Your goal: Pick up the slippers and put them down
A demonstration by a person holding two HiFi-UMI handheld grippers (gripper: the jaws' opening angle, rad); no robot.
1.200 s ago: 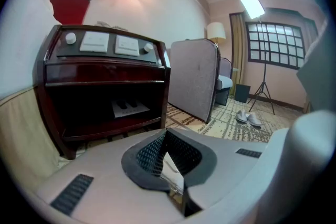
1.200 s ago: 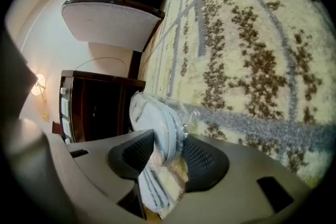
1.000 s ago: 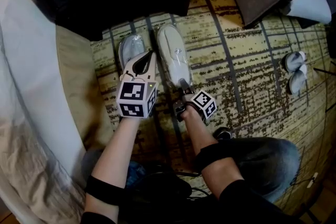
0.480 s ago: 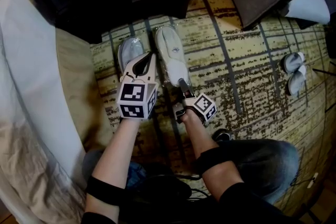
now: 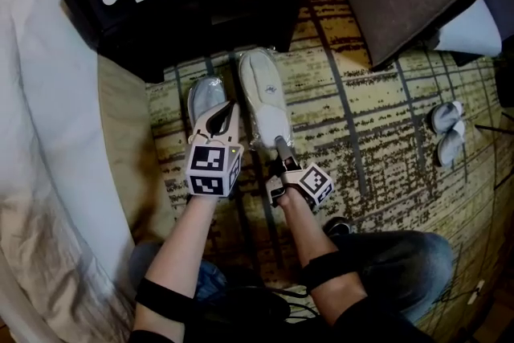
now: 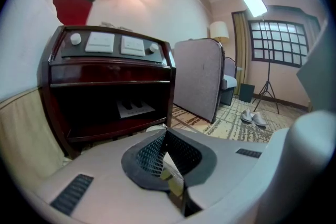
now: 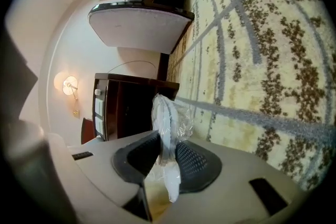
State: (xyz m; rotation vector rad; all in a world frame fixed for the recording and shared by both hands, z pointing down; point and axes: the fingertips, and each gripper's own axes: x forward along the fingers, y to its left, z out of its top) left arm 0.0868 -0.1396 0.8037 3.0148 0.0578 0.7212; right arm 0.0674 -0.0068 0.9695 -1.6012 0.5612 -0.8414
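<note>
Fingers of the right gripper point(image 7: 167, 141) have just been closing and now clamp the heel edge of the right slipper point(image 5: 263, 88), pinching it through its clear wrap with only a narrow gap left between them. The slipper runs out ahead of the gripper, toe toward the nightstand point(image 5: 201, 4); I cannot tell whether the toe is off the carpet point(image 5: 385, 108). The bite is small and at the very end of a long, soft thing, so the main risk is that the slipper droops or swings at the pinch and slides out, the slick film helping it go. A hurried lift or turn would make that likelier, and a forward swing could knock the toe against the nightstand. The left gripper point(image 5: 225, 107) sits over the heel of the left slipper point(image 5: 205, 92), which lies on the carpet just beside the other; its fingers are pressed fully together, and I cannot tell whether they nip any wrap. If they hold only film, that slipper would likely stay behind or tear free.
</note>
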